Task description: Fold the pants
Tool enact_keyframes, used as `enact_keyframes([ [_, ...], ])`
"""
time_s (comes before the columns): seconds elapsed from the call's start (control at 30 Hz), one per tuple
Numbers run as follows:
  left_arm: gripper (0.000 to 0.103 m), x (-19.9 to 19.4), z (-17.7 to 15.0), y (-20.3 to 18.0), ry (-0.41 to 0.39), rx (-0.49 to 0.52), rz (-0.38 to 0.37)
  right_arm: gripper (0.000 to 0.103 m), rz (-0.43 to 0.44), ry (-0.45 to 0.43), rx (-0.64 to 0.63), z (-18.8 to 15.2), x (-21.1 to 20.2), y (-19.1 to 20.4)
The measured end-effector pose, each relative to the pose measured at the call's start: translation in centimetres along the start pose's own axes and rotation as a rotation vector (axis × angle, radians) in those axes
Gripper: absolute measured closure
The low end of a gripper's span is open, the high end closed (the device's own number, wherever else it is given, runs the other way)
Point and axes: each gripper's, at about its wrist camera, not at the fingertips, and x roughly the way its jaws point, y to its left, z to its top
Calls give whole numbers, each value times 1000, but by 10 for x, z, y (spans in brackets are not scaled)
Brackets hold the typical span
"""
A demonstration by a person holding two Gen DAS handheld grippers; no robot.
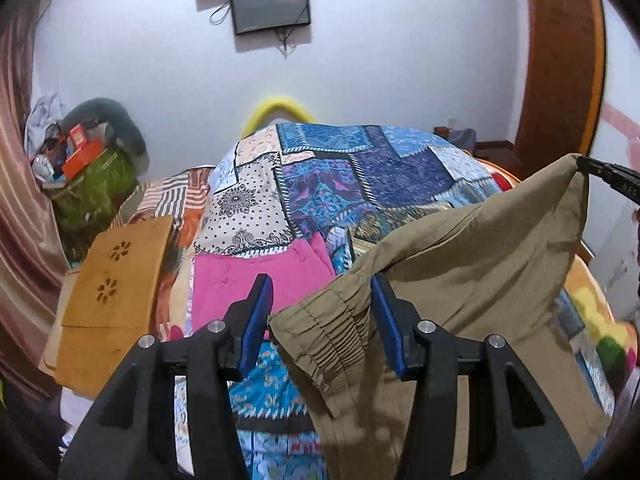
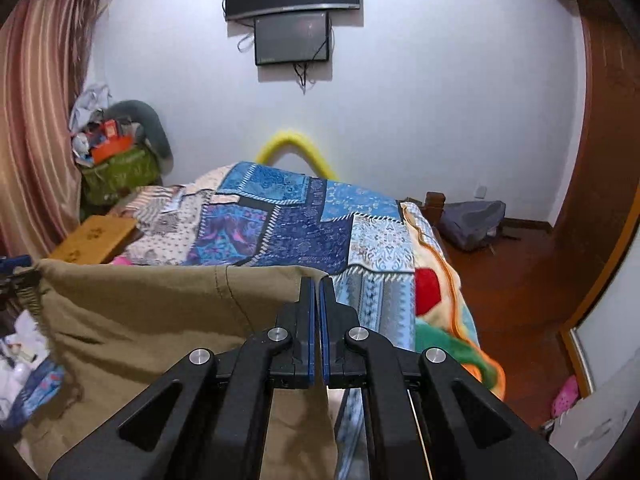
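Khaki pants [image 1: 472,264] with an elastic gathered waistband [image 1: 332,328] hang over the patchwork bed. My left gripper [image 1: 322,284] is open; the waistband lies between its blue pads and drapes over the right finger [image 1: 386,320]. My right gripper [image 2: 317,280] is shut on the upper edge of the khaki pants [image 2: 152,320] and holds them up. The right gripper's black tip shows in the left wrist view [image 1: 608,174], pinching the far corner of the cloth.
Folded pink pants [image 1: 256,280] lie on the blue patchwork bedspread [image 1: 360,176]. A wooden lap desk [image 1: 116,288] sits at the bed's left. A cluttered green basket [image 1: 92,184] stands by the curtain. Screens [image 2: 292,12] hang on the wall. A grey bag [image 2: 472,220] lies on the wooden floor.
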Motion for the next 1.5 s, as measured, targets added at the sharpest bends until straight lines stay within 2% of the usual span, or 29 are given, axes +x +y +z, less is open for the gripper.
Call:
enact_keyframes([
  [0.07,53,-11,-12,-3,5,19,-3,102,9,-2,-1,-12,-18,1],
  [0.27,65,-33,-50,-5,33,33,-16,102,45,28,-1,-59,-65,7],
  [0.37,73,-37,-73,-1,76,12,-36,102,70,62,0,-89,-82,12],
  [0.57,74,-31,-122,2,185,-30,-46,101,90,148,30,-145,-92,23],
  [0.7,74,-33,-146,3,230,-67,-72,101,66,234,54,-180,-85,24],
  [0.87,73,-39,-157,0,254,-59,-65,101,28,334,79,-215,-81,18],
  [0.97,73,-46,-150,-6,240,-45,-82,100,15,341,103,-218,-90,14],
  [1.03,73,-49,-143,-12,227,-30,-93,100,13,315,113,-215,-98,14],
  [1.1,70,-52,-134,-20,211,-16,-106,97,28,281,104,-207,-104,19],
  [1.13,65,-53,-130,-25,203,-9,-113,90,35,269,95,-203,-106,23],
  [1.2,56,-54,-122,-35,189,8,-126,69,72,246,57,-192,-106,37],
  [1.23,49,-54,-117,-43,178,22,-135,52,89,241,35,-188,-105,44],
  [1.27,44,-54,-114,-48,173,32,-138,46,110,228,-2,-184,-103,56],
  [1.3,36,-53,-111,-55,164,48,-140,46,127,219,-29,-181,-101,65],
  [1.33,32,-52,-110,-60,158,59,-140,46,146,216,-59,-179,-98,74],
  [1.5,31,-37,-109,-82,188,119,-173,46,231,236,-151,-176,-64,112],
])
